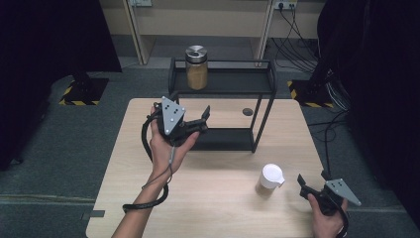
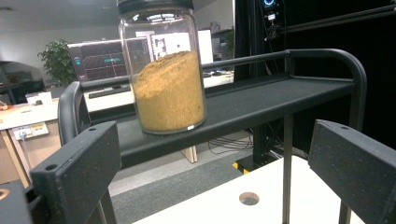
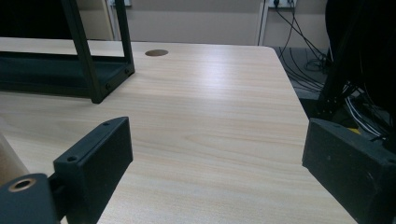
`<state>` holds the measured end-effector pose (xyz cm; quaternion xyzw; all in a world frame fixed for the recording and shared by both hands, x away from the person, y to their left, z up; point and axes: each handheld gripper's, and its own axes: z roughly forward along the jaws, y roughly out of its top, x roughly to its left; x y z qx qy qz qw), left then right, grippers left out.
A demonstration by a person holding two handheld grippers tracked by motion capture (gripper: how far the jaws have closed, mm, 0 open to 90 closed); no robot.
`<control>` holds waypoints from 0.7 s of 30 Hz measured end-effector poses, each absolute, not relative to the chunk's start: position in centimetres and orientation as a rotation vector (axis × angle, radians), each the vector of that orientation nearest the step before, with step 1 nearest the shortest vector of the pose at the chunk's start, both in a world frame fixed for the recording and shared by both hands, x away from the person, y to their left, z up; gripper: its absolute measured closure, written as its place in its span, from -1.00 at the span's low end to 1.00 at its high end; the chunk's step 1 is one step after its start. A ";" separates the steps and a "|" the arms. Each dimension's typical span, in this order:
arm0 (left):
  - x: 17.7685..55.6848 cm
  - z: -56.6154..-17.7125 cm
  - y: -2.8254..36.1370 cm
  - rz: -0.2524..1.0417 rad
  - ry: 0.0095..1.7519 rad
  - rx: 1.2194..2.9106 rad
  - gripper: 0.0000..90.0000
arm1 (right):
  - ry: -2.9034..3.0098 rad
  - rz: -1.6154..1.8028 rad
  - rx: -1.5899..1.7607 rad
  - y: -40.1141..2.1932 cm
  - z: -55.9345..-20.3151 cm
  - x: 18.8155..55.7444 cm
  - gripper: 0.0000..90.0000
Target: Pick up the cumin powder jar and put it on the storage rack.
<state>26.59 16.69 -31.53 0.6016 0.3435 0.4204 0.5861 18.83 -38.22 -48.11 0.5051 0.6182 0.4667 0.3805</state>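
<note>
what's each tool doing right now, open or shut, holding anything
left tool: open, holding nothing, facing the glass jar of brown powder
right tool: open, holding nothing

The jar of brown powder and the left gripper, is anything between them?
Nothing but air and the shelf's front edge: the left gripper view shows the jar standing beyond the left gripper's open jaws.

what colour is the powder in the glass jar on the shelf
Yellowish brown, a mustard tan. The powder in the glass jar shows best in the left gripper view.
</note>
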 end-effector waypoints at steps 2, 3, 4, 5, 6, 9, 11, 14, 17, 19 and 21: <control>26.3 -31.8 16.8 0.981 0.799 1.402 -0.96 | 1.577 1.193 1.290 -38.2 -48.1 18.8 -0.81; 26.2 -32.0 16.8 0.982 0.798 1.401 -0.96 | 1.577 1.193 1.290 -38.2 -48.1 18.8 -0.81; 26.0 -32.1 16.8 0.985 0.795 1.403 -0.96 | 1.577 1.193 1.290 -38.2 -48.1 18.8 -0.81; 25.9 -32.3 16.8 0.986 0.793 1.403 -0.96 | 1.576 1.193 1.290 -38.2 -48.1 18.8 -0.81; 25.7 -32.5 16.8 0.987 0.792 1.404 -0.96 | 1.577 1.192 1.290 -38.2 -48.1 18.8 -0.81; 25.1 -33.3 16.9 0.981 0.790 1.404 -0.96 | 1.577 1.193 1.288 -38.2 -48.1 18.8 -0.81; 24.7 -34.1 17.2 0.972 0.792 1.403 -0.96 | 1.576 1.194 1.289 -38.2 -48.1 18.8 -0.81; 24.4 -34.8 17.4 0.966 0.798 1.405 -0.96 | 1.577 1.194 1.289 -38.2 -48.1 18.8 -0.81; 23.9 -36.1 17.8 0.961 0.811 1.425 -0.96 | 1.578 1.189 1.286 -38.2 -48.1 18.8 -0.81; 23.8 -36.4 17.9 0.958 0.811 1.426 -0.96 | 1.579 1.187 1.285 -38.1 -48.1 18.8 -0.81; 23.7 -36.9 18.2 0.954 0.814 1.422 -0.96 | 1.579 1.186 1.284 -38.1 -48.1 18.8 -0.81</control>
